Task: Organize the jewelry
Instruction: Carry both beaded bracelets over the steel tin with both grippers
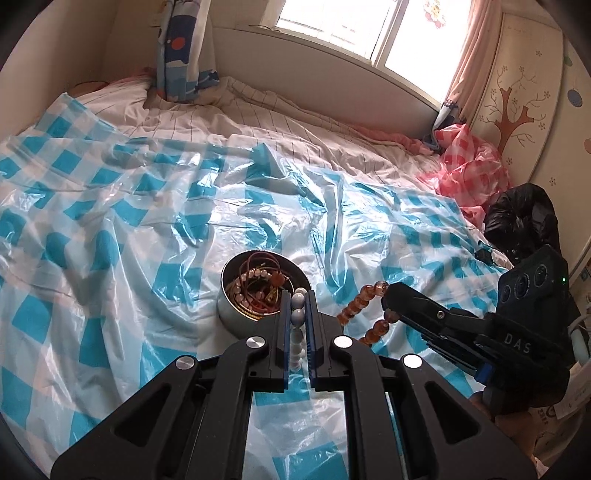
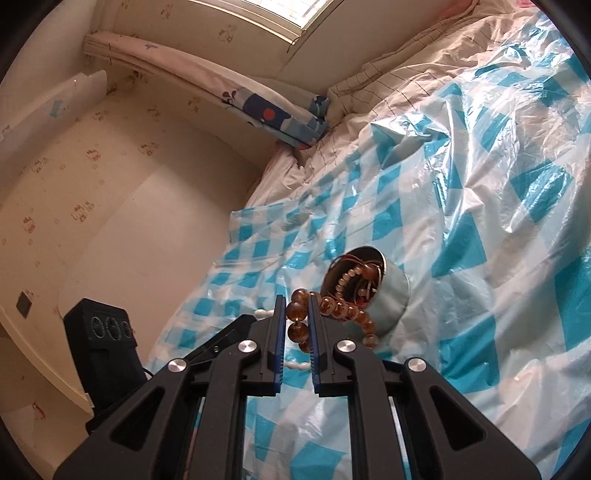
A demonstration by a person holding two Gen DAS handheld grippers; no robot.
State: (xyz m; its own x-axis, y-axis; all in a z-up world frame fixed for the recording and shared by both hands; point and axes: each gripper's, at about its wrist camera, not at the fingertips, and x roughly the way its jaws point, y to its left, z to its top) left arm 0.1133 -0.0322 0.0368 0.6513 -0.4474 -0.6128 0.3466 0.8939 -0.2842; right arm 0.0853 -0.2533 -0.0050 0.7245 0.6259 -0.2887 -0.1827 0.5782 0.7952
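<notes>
The left hand-held gripper [image 1: 298, 295] is closed narrow on a string of white beads [image 1: 297, 316], which runs lengthwise between its fingers, from the fingertips back toward the camera, just at the near rim of the round metal tin [image 1: 231, 312]. The right hand-held gripper [image 2: 297, 301] is likewise closed narrow, pinching an amber bead bracelet [image 2: 334, 309]. In the left wrist view the right hand-held gripper [image 1: 386, 301] comes in from the right of the tin, and the white letters "DAS" can be read on its black body. The amber bead bracelet [image 1: 364, 312] hangs from it as a loop, drooping toward the sheet just right of the tin; in the right wrist view its beads trail from the fingers to the tin's near edge.

The tin stands on a blue-and-white checked plastic sheet [image 1: 110, 229] spread over the bed. Inside it lie tangled red cords, small pale beads and some gold-coloured pieces; from the right wrist view the tin [image 2: 395, 291] shows its open mouth tipped toward the camera.

Farther from the tin, to its right, are a black bag [image 1: 524, 221] and a crumpled red-and-white checked sheet [image 1: 469, 162]. Beyond the tin lies a striped quilt [image 1: 236, 114], then a blue patterned curtain [image 1: 181, 48] under the window [image 1: 351, 26]. The wall panel beside the red sheet carries a painted tree [image 1: 511, 114].
</notes>
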